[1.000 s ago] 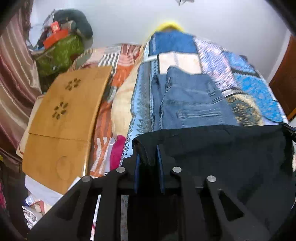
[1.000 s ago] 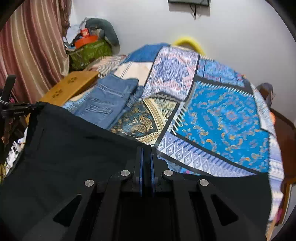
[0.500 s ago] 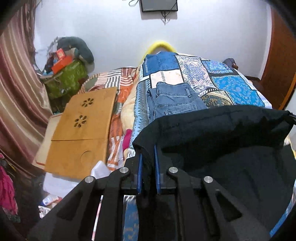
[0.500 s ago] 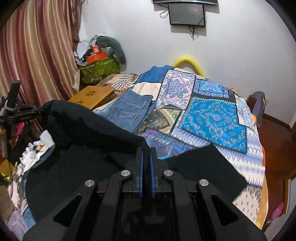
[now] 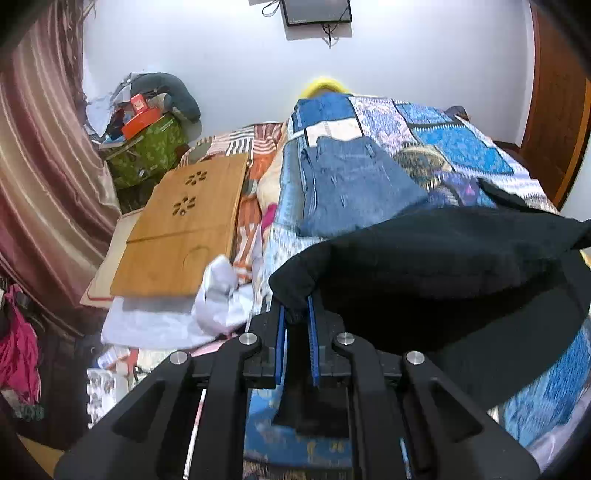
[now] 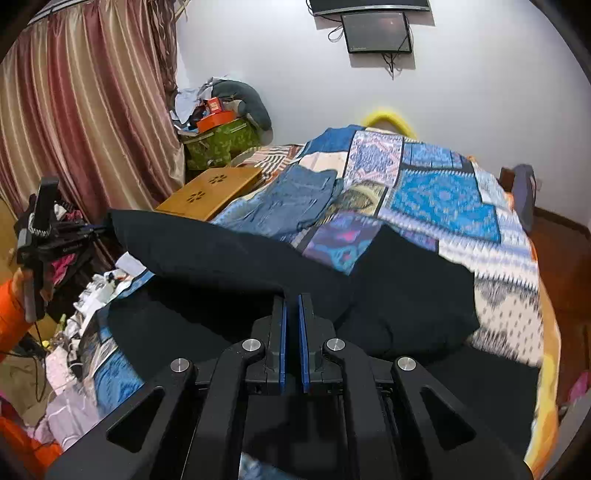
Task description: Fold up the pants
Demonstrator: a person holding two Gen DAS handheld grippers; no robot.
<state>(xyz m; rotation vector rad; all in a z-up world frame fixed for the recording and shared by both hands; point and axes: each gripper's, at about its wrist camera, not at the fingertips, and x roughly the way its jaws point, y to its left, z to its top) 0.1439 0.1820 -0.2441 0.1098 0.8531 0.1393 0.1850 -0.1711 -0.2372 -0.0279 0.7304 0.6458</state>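
Left wrist view, left hand-held gripper [image 5: 295,314] clamping black pants [image 5: 443,258] edge, right hand-held gripper [image 6: 291,306] likewise.

Home bedroom, patchwork bedspread [image 6: 443,192] on bed, striped curtains [image 6: 85,110], wall-mounted screen [image 6: 376,31], clutter piled in corner [image 6: 221,129]

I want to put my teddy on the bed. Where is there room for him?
The bare patch is the blue patterned quilt, bordered by the folded blue jeans on its left and the black pants in front. The near end is crowded: both grippers hold the black pants there. The floor left of the bed is cluttered around the wooden lap desk.
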